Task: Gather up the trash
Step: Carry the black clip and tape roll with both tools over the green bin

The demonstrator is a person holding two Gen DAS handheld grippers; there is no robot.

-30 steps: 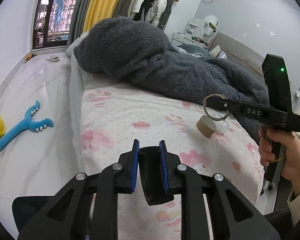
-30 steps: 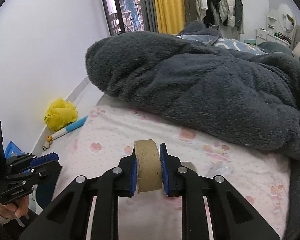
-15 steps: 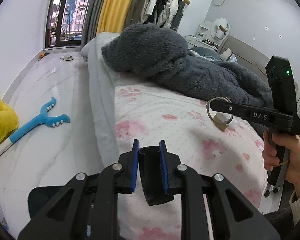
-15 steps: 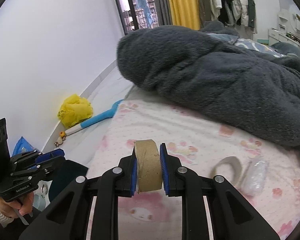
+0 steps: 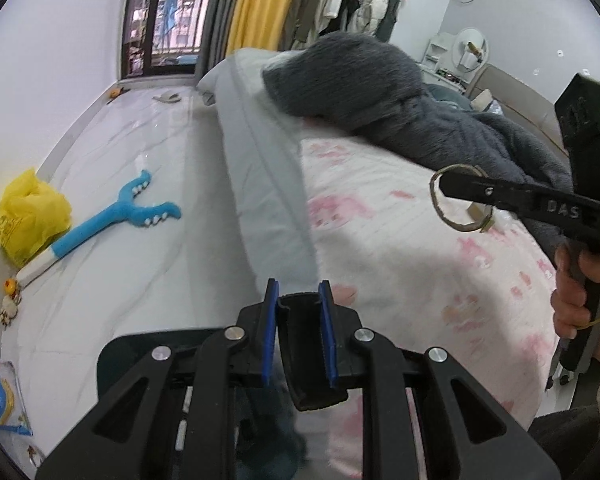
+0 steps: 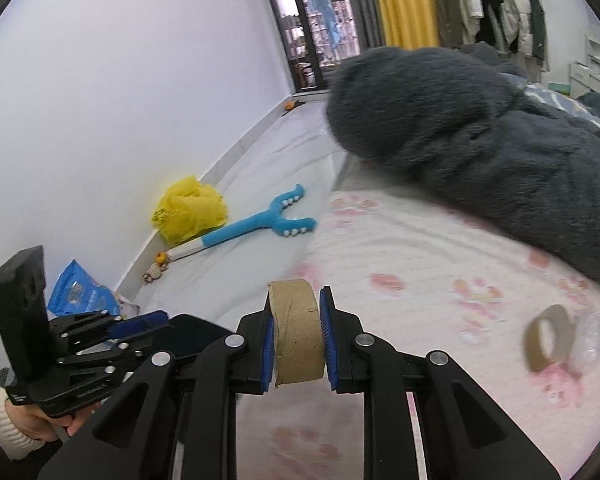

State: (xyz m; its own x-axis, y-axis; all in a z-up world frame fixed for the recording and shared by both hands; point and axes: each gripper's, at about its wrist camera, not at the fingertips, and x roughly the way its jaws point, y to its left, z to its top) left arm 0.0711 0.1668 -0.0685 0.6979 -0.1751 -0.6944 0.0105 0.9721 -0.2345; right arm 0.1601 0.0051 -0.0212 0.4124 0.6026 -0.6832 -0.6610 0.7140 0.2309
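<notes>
A cardboard tape core (image 6: 297,332) is clamped flat-sided between the narrow jaws of the right gripper (image 6: 297,344), above the edge of the pink-patterned bed sheet (image 6: 412,256). The left gripper (image 5: 298,338) is closed tight on the rim of a dark bin (image 5: 308,364), whose mouth is held just below it, beside the bed. A second tape core (image 6: 548,338) and a piece of clear plastic wrap (image 6: 588,338) are left lying on the sheet, just beside each other. The step in hand is judged to be the carry to the bin. It is done well if the grip is kept firm, the core is brought squarely over the bin's mouth, and the jaws are parted only once it is low over the opening, so that a roll away is avoided.
</notes>
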